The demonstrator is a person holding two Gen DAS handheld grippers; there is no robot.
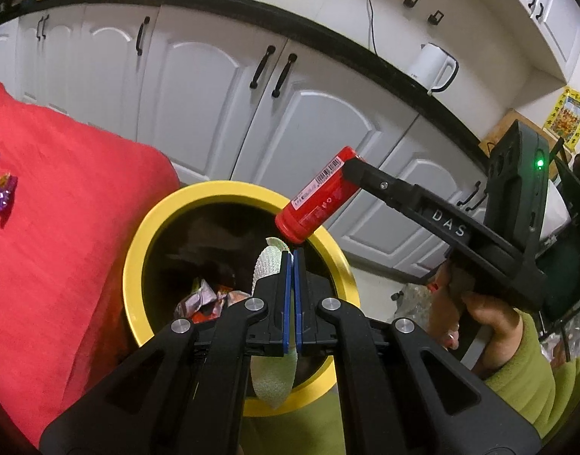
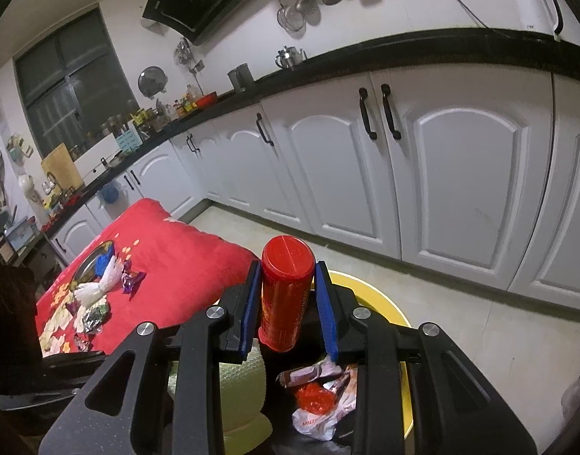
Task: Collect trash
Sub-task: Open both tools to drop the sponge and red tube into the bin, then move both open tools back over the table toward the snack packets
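Observation:
My left gripper (image 1: 291,256) is shut on a pale green foam net sleeve (image 1: 272,375) and holds it over the yellow-rimmed trash bin (image 1: 145,239). My right gripper (image 2: 288,269) is shut on a red cylindrical can (image 2: 286,295) above the same bin (image 2: 388,299); the can also shows in the left wrist view (image 1: 320,193), tilted over the bin's far rim. Crumpled wrappers (image 2: 320,398) lie inside the bin. The foam sleeve appears in the right wrist view (image 2: 240,390) at the bottom left of the bin.
A table with a red cloth (image 2: 183,258) stands left of the bin, with several wrappers (image 2: 132,278), white net pieces (image 2: 100,284) and a metal bowl (image 2: 88,263). A purple wrapper (image 1: 1,189) lies on it. White cabinets (image 2: 460,174) run behind; a white kettle (image 1: 434,66) stands on the counter.

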